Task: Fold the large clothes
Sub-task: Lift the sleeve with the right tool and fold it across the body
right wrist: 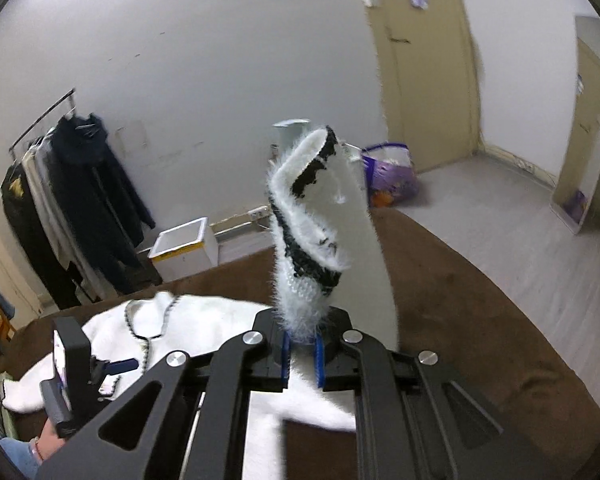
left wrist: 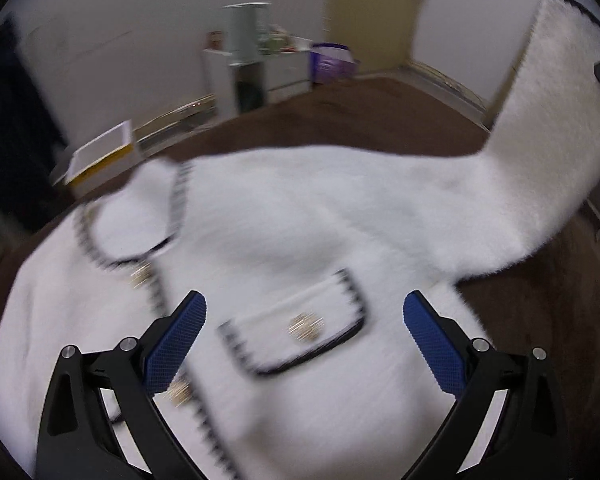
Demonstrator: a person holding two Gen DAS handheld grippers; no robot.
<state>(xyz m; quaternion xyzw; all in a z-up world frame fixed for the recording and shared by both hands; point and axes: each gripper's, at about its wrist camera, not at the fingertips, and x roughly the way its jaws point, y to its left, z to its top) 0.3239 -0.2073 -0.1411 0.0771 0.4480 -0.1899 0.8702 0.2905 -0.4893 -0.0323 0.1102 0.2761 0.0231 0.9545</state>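
Brown plush bedcover (left wrist: 380, 120) carries the white fuzzy black-trimmed cardigan (left wrist: 280, 232), blurred by motion. Its sleeve cuff (right wrist: 312, 216) rises, clamped in the right gripper (right wrist: 302, 360). The left gripper (left wrist: 304, 340) hangs wide apart, empty, above the gold-buttoned pocket (left wrist: 296, 328).

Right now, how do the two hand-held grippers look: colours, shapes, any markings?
The left gripper has black angular fingers with triangular cut-outs, round silver bolt heads, and blue textured pads. The right gripper has the same build: black frame, silver bolts, blue pads. No cables or markings are visible.
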